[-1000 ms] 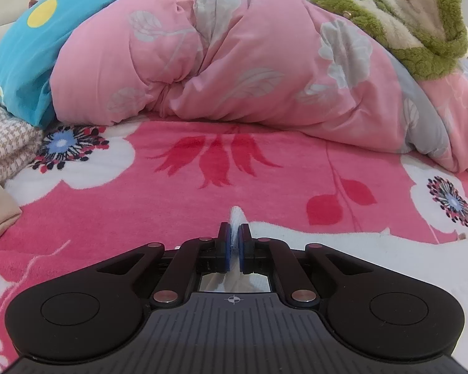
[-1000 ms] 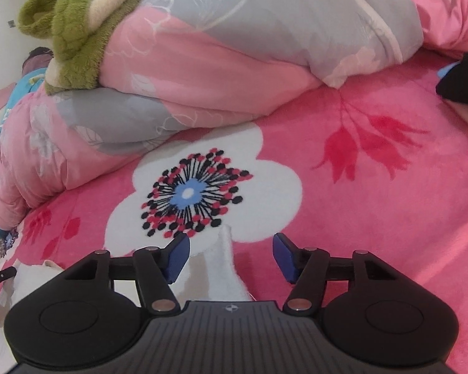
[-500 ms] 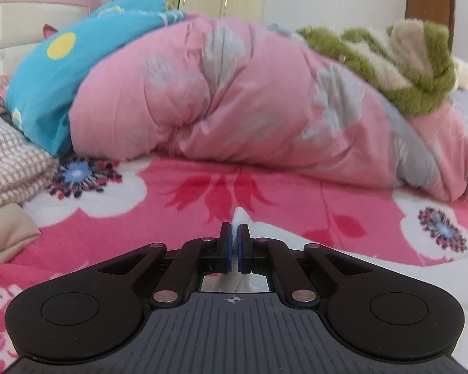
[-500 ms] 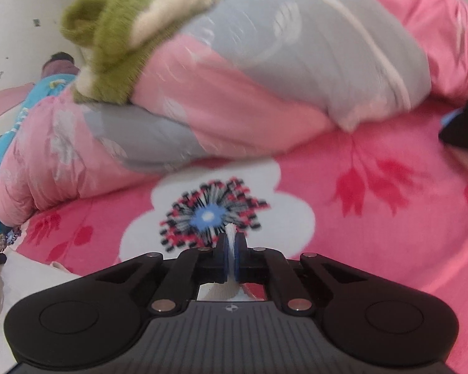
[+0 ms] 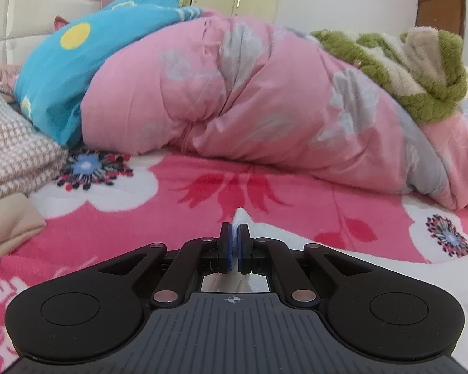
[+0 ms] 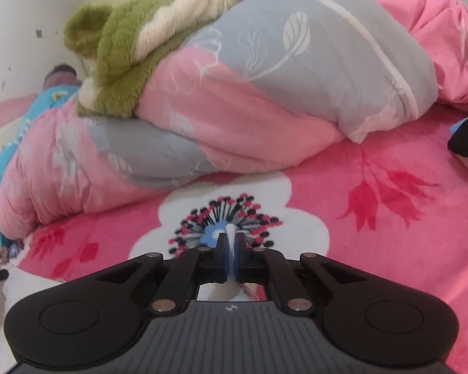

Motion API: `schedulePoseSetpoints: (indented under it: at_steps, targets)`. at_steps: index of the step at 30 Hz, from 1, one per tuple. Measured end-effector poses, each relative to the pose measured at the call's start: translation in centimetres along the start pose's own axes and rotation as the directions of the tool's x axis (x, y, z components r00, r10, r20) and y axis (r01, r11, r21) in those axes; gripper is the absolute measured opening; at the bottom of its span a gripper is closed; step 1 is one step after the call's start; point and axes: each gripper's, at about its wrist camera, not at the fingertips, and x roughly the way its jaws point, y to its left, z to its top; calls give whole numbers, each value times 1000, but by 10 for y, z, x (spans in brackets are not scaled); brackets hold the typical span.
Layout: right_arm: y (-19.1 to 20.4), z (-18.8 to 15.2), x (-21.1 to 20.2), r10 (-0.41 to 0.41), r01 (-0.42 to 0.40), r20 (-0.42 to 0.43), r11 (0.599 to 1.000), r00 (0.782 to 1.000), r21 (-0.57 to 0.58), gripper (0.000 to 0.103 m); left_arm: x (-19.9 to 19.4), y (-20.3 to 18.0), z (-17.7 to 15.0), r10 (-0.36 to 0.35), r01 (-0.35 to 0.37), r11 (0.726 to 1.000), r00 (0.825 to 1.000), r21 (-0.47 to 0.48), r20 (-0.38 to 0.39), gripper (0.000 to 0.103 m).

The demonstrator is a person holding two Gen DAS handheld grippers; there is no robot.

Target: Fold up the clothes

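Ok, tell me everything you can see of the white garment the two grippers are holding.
The white garment looks soft and fuzzy. The left gripper pinches one peaked bit of it and the right gripper another thin sliver. The rest spreads low over the pink flowered blanket, mostly hidden behind the gripper bodies, so its type is unclear.

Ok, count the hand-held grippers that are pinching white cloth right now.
2. The left hand-held gripper is shut on a white cloth over the pink floral blanket; the right hand-held gripper is shut on white cloth too. More cloth may be hidden below.
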Motion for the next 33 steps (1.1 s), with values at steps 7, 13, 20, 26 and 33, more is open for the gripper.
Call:
schedulePoseSetpoints:
  at_steps: [7, 13, 20, 26, 33]
  targets:
    - [-11, -5, 11, -9, 10, -28, 999, 1000, 31, 3, 23, -3, -6, 15, -14, 1000, 996, 14, -83, 1]
    - [-23, -10, 15, -39, 48, -95, 994, 995, 101, 8, 15, 0, -1, -1, 3, 1000, 995, 16, -96, 17]
    - [-29, -2, -74, -93, 95, -19, 988, 995, 119, 23, -53, 10, 18, -13, 13, 1000, 1000, 3, -12, 40]
    - [-17, -21, -170, -129, 130, -17, 990, 991, 59, 23, -120, 18, -8, -136, 136, 991, 991, -3, -19, 48]
    - [7, -88, -203, -107, 115, -163, 992, 981, 43, 21, -138, 17, -78, -146, 156, 987, 974, 47, -171, 47]
